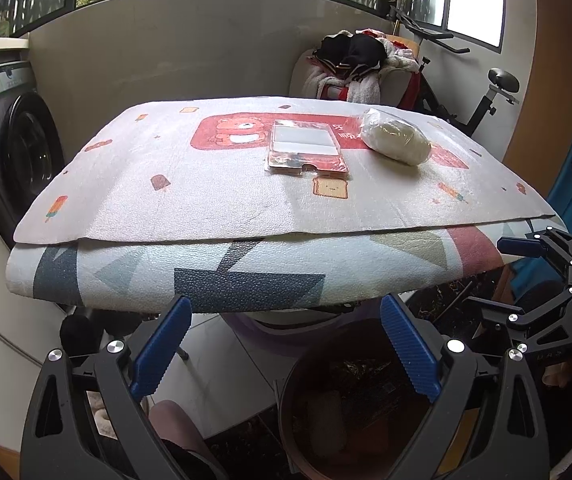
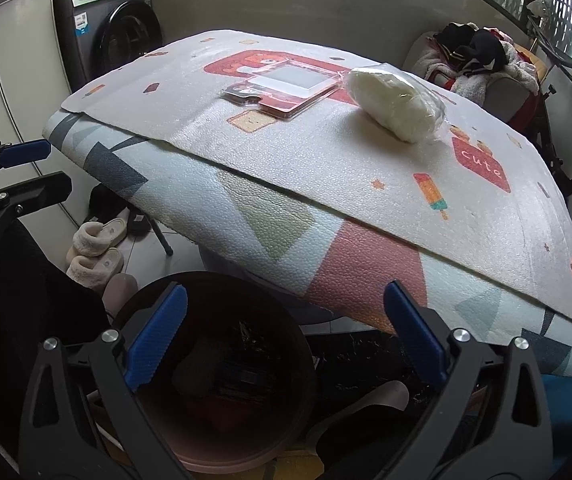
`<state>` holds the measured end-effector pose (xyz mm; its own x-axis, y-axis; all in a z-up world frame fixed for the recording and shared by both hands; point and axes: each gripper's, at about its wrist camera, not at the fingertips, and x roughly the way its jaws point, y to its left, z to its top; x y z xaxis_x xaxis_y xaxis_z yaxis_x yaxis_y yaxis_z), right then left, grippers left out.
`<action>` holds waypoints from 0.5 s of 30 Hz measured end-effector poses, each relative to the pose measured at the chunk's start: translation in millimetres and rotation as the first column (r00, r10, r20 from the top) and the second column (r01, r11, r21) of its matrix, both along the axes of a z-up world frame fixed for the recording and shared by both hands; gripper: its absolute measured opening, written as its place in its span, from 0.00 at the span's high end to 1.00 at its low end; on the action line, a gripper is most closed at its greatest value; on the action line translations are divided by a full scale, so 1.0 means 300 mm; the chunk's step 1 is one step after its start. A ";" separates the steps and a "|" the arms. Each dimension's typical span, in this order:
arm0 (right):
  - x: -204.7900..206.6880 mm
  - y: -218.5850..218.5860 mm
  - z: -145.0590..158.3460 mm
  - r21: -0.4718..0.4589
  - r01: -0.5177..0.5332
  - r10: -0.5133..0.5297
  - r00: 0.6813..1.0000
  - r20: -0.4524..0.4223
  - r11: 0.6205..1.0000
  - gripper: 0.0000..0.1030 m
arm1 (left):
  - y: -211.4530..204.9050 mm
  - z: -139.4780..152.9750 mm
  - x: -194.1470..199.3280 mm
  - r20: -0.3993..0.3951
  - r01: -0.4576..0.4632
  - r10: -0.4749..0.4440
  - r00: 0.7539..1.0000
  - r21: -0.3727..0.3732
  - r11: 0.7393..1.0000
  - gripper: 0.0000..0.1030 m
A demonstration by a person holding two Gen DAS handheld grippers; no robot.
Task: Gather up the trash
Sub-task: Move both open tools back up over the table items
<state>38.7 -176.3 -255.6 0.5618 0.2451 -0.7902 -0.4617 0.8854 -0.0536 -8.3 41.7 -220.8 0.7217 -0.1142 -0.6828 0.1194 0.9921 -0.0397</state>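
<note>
Left wrist view: left gripper (image 1: 283,346) low at the near edge of the table (image 1: 133,184), blue fingers (image 1: 161,350) spread wide, nothing between them. Just below, a dark round bin (image 1: 298,396) on the floor, under the table's near edge, with dim scraps inside. On the printed foam mat covering the table, far right of centre, a flat clear plastic package (image 1: 304,146) backed in red. Just right of it, close beside it, a white lump in a clear bag (image 1: 396,140). At the right edge, the right gripper (image 1: 526,280) seen side-on, jaws apart and empty. Far left, a washing machine (image 1: 17,148); far right, a heap of clothes (image 1: 358,64) and an exercise bike (image 1: 486,96).

Right wrist view: right gripper (image 2: 286,336) directly over the bin (image 2: 286,336) mouth, fingers (image 2: 155,336) wide apart, gripping nothing. Inside the bin, dark and hard to make out. Plastic package (image 2: 286,88) and bagged lump (image 2: 396,102) both on the far part of the table (image 2: 326,168), the bag's edge at the package's right corner; touching or not, cannot tell. Left gripper (image 2: 29,168) at the left edge, open and empty. Slippers (image 2: 93,248) on the floor beneath the table's left side.
</note>
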 end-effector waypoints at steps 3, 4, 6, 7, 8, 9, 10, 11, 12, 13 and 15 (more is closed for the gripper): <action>-0.001 0.002 -0.001 -0.002 -0.004 0.004 1.000 -0.001 1.000 0.06 | 0.000 0.000 0.000 0.000 0.000 0.000 1.000 0.000 1.000 0.09; 0.000 0.004 -0.001 -0.004 -0.005 0.005 1.000 -0.001 1.000 0.06 | 0.000 -0.001 0.000 -0.001 0.000 0.000 1.000 0.000 1.000 0.09; 0.000 0.006 -0.003 -0.006 -0.006 0.006 1.000 -0.001 1.000 0.06 | 0.000 0.000 0.000 0.000 0.000 0.000 1.000 0.000 1.000 0.09; 0.000 0.007 -0.003 -0.006 -0.007 0.007 1.000 -0.002 1.000 0.06 | 0.000 0.000 0.000 0.000 0.000 0.000 1.000 0.000 1.000 0.09; 0.000 0.008 -0.004 -0.006 -0.007 0.007 1.000 -0.002 1.000 0.06 | 0.000 0.000 0.000 0.001 0.000 0.000 1.000 0.000 1.000 0.09; 0.000 0.007 -0.004 -0.006 -0.006 0.006 1.000 -0.002 1.000 0.06 | 0.000 0.000 0.000 0.001 0.000 0.000 1.000 0.000 1.000 0.09; 0.000 0.007 -0.004 -0.006 -0.007 0.007 1.000 -0.002 1.000 0.06 | 0.000 0.000 0.000 0.001 -0.001 0.001 1.000 0.000 1.000 0.09; 0.000 0.007 -0.003 -0.006 -0.007 0.007 1.000 -0.002 1.000 0.06 | -0.001 0.000 -0.001 0.001 -0.001 0.001 1.000 0.000 1.000 0.09; 0.000 0.007 -0.003 -0.006 -0.007 0.007 1.000 -0.002 1.000 0.06 | 0.000 0.001 0.000 0.000 0.000 0.000 1.000 0.000 1.000 0.09; 0.000 0.007 -0.003 -0.006 -0.007 0.007 1.000 -0.002 1.000 0.06 | 0.000 0.001 0.000 0.000 0.000 0.000 1.000 0.001 1.000 0.09; 0.000 0.007 -0.003 -0.005 -0.006 0.006 1.000 -0.001 1.000 0.06 | 0.000 0.000 0.002 0.000 -0.003 0.003 1.000 0.003 1.000 0.09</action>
<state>38.6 -174.3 -256.4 0.5594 0.2443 -0.7921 -0.4670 0.8824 -0.0577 -7.6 41.8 -220.9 0.7217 -0.1102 -0.6834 0.1163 0.9925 -0.0371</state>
